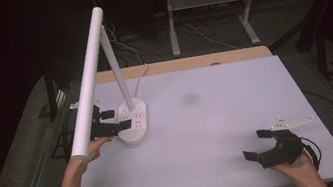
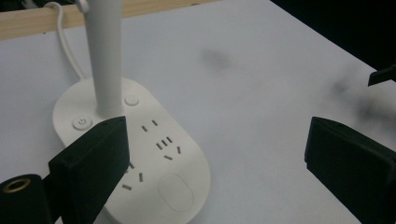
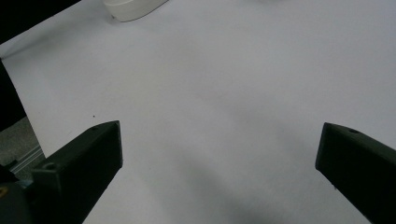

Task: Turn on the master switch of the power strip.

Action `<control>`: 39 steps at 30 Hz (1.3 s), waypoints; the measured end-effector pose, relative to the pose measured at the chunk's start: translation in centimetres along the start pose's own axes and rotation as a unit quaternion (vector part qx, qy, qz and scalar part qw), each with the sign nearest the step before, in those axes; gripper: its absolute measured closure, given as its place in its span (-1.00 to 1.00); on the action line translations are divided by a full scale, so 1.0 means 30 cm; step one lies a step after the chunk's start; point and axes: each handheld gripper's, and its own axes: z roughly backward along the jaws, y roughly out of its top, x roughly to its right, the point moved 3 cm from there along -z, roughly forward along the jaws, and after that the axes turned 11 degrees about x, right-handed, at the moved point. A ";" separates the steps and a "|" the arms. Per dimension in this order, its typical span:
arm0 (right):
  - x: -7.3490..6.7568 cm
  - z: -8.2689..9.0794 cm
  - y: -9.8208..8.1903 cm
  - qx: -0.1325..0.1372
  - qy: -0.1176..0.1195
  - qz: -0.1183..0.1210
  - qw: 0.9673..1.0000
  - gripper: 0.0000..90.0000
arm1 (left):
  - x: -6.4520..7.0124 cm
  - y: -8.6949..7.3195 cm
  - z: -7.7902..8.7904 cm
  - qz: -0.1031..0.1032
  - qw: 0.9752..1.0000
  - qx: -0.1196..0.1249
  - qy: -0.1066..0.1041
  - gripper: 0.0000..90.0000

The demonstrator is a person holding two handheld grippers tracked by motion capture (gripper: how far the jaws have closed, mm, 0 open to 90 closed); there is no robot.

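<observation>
Hiding part of your left gripper [image 1: 117, 120], the lamp [image 1: 87, 80] bar crosses it; jaws spread beside the lamp base [image 2: 140, 149]. Your right gripper [image 1: 259, 143] rests spread, palm-up

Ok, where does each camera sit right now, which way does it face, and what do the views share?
High view: above the person's side, looking forward and down at the white table; both forearms enter from below.
Left gripper view: on the left hand-held gripper, open, facing the white oval desk-lamp base with sockets.
Right gripper view: on the right hand-held gripper, open, facing bare tabletop.
Shared: the lamp base appears in all three.
</observation>
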 end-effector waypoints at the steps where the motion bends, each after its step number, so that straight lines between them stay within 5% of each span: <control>1: 0.000 0.000 0.000 0.000 0.000 0.000 1.000 -1.00 | -0.004 0.002 -0.001 0.005 1.000 0.003 0.003 -0.88; 17: 0.002 0.004 -0.001 0.000 -0.001 -0.002 1.000 -1.00 | -0.088 0.074 0.012 -0.004 1.000 0.000 0.027 -0.81; 39: 0.003 0.001 -0.006 -0.004 -0.002 -0.001 1.000 -1.00 | -0.185 0.103 -0.028 0.013 0.999 -0.009 0.046 -0.59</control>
